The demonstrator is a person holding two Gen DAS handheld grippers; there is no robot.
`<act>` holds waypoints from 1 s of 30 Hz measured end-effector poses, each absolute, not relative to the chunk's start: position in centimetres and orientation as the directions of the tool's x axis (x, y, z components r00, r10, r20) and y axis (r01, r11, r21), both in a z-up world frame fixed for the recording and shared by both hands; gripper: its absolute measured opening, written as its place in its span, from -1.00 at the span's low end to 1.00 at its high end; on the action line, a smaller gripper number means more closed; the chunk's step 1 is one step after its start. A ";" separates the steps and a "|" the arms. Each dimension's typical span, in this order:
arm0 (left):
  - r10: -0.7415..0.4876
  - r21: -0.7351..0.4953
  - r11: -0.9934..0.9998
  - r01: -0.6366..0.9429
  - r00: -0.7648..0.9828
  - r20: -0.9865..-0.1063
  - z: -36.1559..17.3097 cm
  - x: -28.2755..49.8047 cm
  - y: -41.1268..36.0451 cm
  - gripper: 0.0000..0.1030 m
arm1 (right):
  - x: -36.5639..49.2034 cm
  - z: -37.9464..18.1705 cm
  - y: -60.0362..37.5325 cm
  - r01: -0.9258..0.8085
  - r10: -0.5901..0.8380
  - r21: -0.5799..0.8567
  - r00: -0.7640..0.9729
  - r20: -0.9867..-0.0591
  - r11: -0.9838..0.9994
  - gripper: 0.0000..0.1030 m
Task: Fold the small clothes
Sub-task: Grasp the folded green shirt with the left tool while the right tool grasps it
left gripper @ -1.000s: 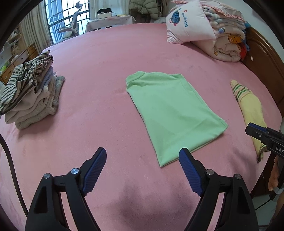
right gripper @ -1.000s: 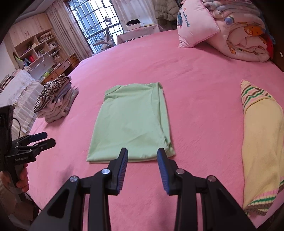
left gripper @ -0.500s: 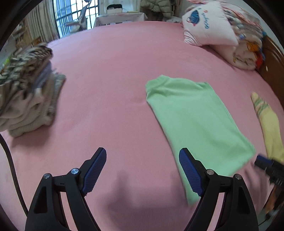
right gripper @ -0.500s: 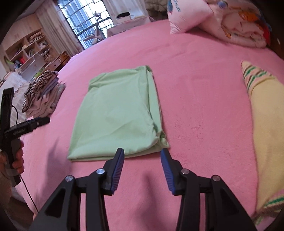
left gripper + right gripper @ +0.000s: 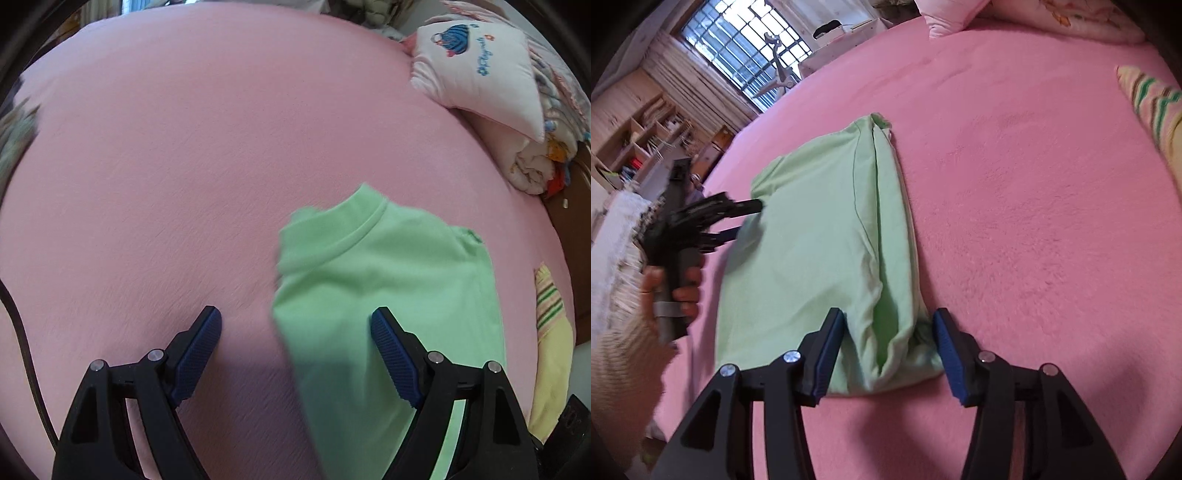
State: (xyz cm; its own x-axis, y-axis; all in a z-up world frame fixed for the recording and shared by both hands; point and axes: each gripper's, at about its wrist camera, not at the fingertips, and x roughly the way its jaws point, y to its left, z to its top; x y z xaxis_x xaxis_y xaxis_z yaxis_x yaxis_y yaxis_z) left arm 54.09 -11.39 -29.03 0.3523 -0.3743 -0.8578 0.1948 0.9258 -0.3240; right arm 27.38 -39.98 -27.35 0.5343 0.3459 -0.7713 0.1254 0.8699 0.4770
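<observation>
Centrally, the green shirt (image 5: 827, 251) lies half-folded on the pink bed (image 5: 1034, 221). My right gripper (image 5: 888, 345) (jaws just opening, unclenched) straddles its near corner; my left gripper (image 5: 295, 350), released wide, hovers over its collar-side edge, probably to lift both ends together.

daylight from the barred window (image 5: 746, 55) lit the pink bedspread (image 5: 184, 147); motion blur smeared the left gripper (image 5: 746, 218), fisheye edges vignetted black.
</observation>
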 end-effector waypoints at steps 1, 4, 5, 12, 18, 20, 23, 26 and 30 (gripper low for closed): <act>-0.392 -0.337 0.918 0.208 0.355 -0.849 -29.1 54.4 -11.8 0.55 | 27.6 -27.5 -40.1 0.121 0.361 0.492 0.534 -0.765 0.862 0.00; -0.435 -0.369 0.898 0.241 0.350 -0.830 -29.1 55.0 -12.8 0.14 | 28.1 -27.8 -40.4 0.115 0.396 0.529 0.534 -0.747 0.841 0.00; -0.429 -0.359 0.900 0.248 0.354 -0.831 -29.1 55.2 -13.2 0.07 | 28.1 -27.8 -40.4 0.112 0.404 0.535 0.533 -0.744 0.837 0.00; -0.415 -0.327 0.905 0.270 0.401 -0.817 -29.0 54.5 -13.8 -0.62 | 28.3 -27.7 -40.4 0.113 0.456 0.581 0.507 -0.731 0.806 0.00; -0.363 -0.237 0.917 0.321 0.425 -0.829 -28.1 53.7 -14.9 -0.80 | 30.0 -28.2 -40.3 0.136 0.457 0.555 0.425 -0.781 0.821 -0.08; -0.318 -0.172 0.926 0.337 0.447 -0.836 -27.6 53.3 -15.8 -0.82 | 30.6 -28.2 -39.7 0.126 0.437 0.524 0.409 -0.801 0.842 -0.13; -0.255 -0.083 0.934 0.348 0.486 -0.836 -26.7 52.6 -17.4 -0.84 | 31.7 -28.6 -39.2 0.101 0.439 0.509 0.384 -0.812 0.855 -0.70; -0.218 -0.029 0.940 0.341 0.530 -0.820 -25.1 51.6 -17.9 -0.84 | 31.5 -27.4 -37.9 0.068 0.355 0.418 0.415 -0.837 0.906 -0.75; -0.190 0.053 0.927 0.371 0.587 -0.787 -21.8 49.3 -18.6 -0.84 | 30.0 -24.2 -36.3 0.046 0.297 0.361 0.478 -0.826 0.931 -0.77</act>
State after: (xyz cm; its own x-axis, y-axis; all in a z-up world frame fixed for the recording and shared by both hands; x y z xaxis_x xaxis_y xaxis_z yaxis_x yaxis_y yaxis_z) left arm 49.27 -18.58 -21.75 0.5870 -0.1901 -0.7869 0.3715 0.9269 0.0533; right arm 29.96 -36.29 -24.18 0.4782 0.2971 -0.8264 0.0458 0.9313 0.3613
